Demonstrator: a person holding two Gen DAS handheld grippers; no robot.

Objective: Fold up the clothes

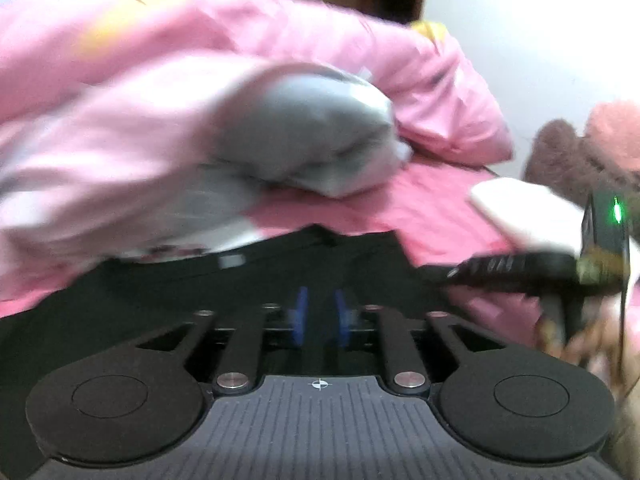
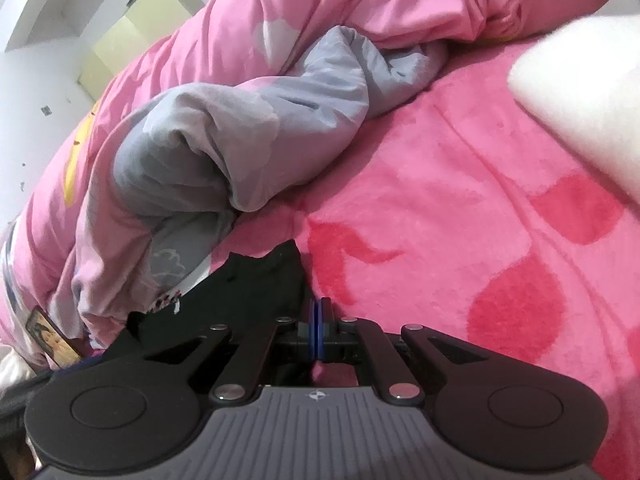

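A black garment point(image 1: 248, 284) lies spread on the pink fleece bed sheet point(image 1: 424, 208), just ahead of my left gripper point(image 1: 321, 316). Its blue pads stand a little apart over the cloth with nothing clearly between them; this view is blurred by motion. In the right wrist view my right gripper point(image 2: 318, 334) has its blue pads pressed together at the right edge of the black garment point(image 2: 256, 280), apparently pinching that edge. The right gripper's black housing with a green light point(image 1: 604, 232) shows at the right of the left wrist view, low over the sheet.
A bunched pink duvet with grey lining point(image 2: 224, 128) is heaped along the far left side of the bed, touching the garment. A white pillow point(image 2: 580, 92) lies at the right, with a brown plush toy point(image 1: 560, 152) behind it. A small picture card point(image 2: 52, 336) sits at the left edge.
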